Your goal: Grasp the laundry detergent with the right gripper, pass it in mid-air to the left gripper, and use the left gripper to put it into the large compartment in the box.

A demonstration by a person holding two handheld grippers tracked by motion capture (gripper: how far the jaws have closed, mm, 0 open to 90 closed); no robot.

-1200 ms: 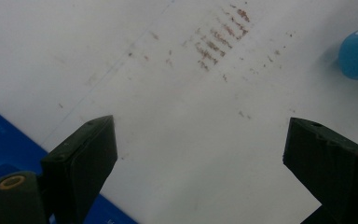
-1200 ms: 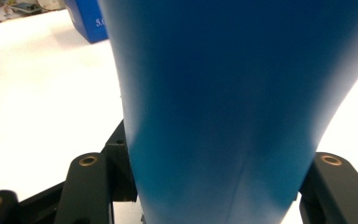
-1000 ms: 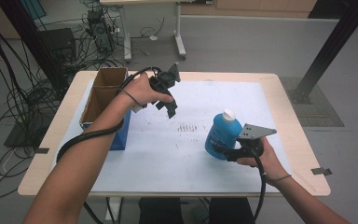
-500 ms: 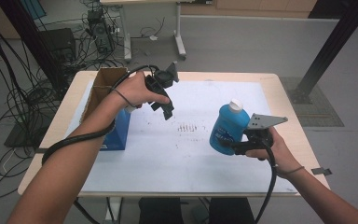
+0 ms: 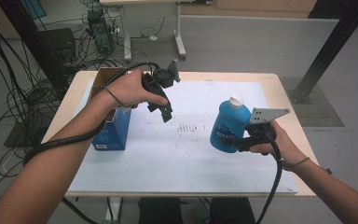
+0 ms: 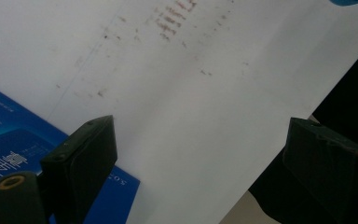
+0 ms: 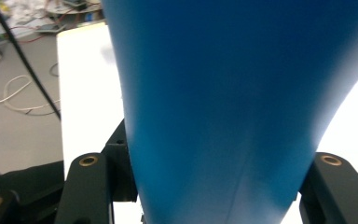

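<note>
A blue bottle with a white cap hangs slightly tilted above the right half of the white sheet. My right gripper is shut on its lower body. In the right gripper view the bottle's blue wall fills the gap between both jaws. My left gripper is held in the air over the sheet's left half, just right of an open blue carton, and points down. The left gripper view shows this gripper open with nothing between its jaws, over the sheet and a corner of the carton.
The sheet covers most of a light wooden table. Small dark marks are in the sheet's middle. Cables lie on the floor to the left, another desk's legs stand behind, and a black post rises at the right.
The right gripper has lifted the bottle up off the sheet and a little to the right. The left hand has risen slightly with its jaws still apart.
</note>
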